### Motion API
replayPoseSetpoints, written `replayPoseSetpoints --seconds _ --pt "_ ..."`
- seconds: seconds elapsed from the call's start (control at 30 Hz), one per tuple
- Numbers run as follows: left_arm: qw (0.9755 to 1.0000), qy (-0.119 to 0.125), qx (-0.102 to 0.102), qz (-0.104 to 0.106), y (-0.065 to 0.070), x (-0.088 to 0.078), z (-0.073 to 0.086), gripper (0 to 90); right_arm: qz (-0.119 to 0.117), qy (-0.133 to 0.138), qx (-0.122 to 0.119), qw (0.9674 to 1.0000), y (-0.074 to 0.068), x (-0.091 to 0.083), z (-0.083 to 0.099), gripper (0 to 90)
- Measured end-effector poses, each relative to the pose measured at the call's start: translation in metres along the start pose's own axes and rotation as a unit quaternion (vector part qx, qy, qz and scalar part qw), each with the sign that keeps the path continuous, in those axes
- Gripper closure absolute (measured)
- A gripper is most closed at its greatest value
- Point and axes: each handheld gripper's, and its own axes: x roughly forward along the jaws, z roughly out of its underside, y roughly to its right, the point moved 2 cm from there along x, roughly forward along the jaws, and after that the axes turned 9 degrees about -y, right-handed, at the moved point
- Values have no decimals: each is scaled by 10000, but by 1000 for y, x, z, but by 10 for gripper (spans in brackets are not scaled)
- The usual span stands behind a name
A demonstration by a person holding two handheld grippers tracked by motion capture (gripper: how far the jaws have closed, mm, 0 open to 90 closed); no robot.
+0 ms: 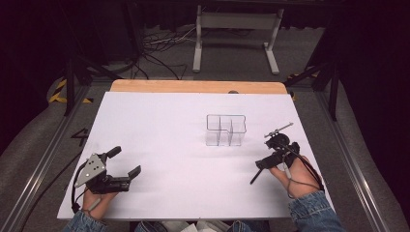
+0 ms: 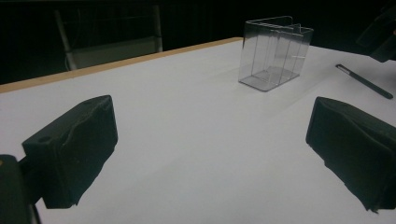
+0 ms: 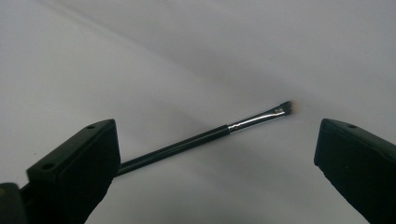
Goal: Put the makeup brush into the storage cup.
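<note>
Right gripper (image 1: 261, 170) sits low over the near right part of the table, its jaws wide apart with nothing between the pads; in the right gripper view the black pads stand either side of a thin black brush (image 3: 205, 136) that lies flat on the white sheet, silver ferrule and short tuft pointing away; the handle runs behind the left-hand pad, so the tool is straddled rather than clamped, which reads as the approach to a pinch on the handle; the jaws are spread far wider than so slim a shaft needs, probably to leave room for error in lining up.

White table cover (image 1: 159, 145) comes first by size, a bare bright sheet that makes the dark brush easy to find; next, the clear organiser (image 1: 226, 129), a transparent box with upright dividers, stands near the middle right, just beyond the brush and well within reach of the right hand, so it looks like the place the brush is meant for, dropped upright into one slot; then the left gripper (image 1: 126, 162), resting at the near left with jaws also apart and empty, well away from the work, likely parked so it does not block the reach; from its own view the organiser (image 2: 273, 53) and the brush (image 2: 364, 81) lie far off to the right; smallest is the brush (image 1: 253, 178) itself, slanting on the sheet beneath the right hand.
</note>
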Motion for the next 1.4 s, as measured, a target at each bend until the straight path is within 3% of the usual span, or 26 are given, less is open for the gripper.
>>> replayPoseSetpoints --seconds 0.43,0.87,1.4 --pt "10000 11 -90 -4 -1 1 0 27 58 -81 121 9999 0 12 4 30" --pt "10000 6 -10 34 0 2 -1 27 205 -272 280 9990 0 28 3 38" --pt "9999 4 14 154 2 2 -1 27 253 -580 264 9976 0 37 1 63"
